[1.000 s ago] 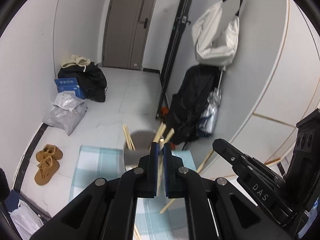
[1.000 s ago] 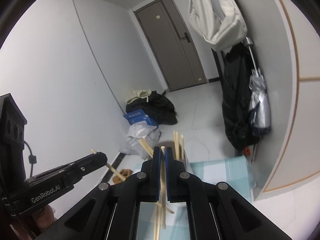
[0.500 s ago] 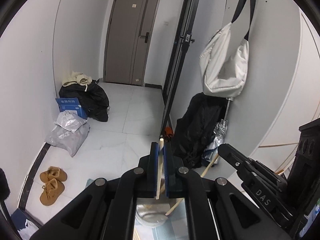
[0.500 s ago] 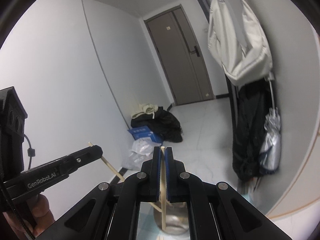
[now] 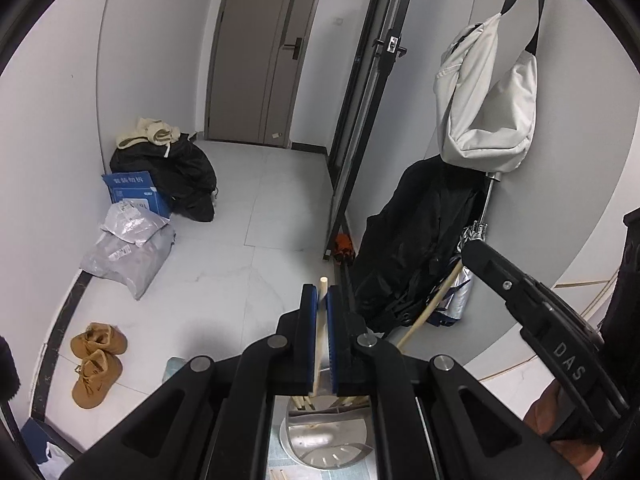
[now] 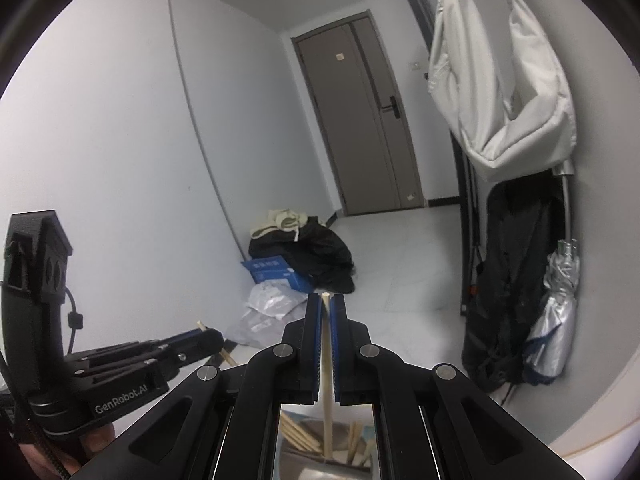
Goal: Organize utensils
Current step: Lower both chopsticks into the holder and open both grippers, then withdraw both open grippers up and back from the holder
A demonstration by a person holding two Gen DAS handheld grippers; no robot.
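Left gripper (image 5: 321, 294), lower centre of its own view, is clenching one pale chopstick (image 5: 320, 332) between blue pads; the stick's tip is poking just past the fingertips and its lower end is running down toward a metal holder (image 5: 328, 440) at the bottom centre. More chopsticks are standing in that holder, which is sitting on a pale blue checked cloth (image 5: 276, 464). Right gripper (image 6: 326, 302) is likewise clamping a single stick (image 6: 326, 360), held nearly upright at the lower centre of its view, with the holder (image 6: 320, 468) and several leaning sticks showing beneath the jaws. Each gripper is appearing in the other's view: the right one at the right edge of the left view, gripping its stick; the left one at the lower left of the right view. Behind: grey door (image 5: 260, 52) at the upper centre, white bag (image 5: 484, 100) hanging at the upper right, brown shoes (image 5: 96, 364) at the lower left.
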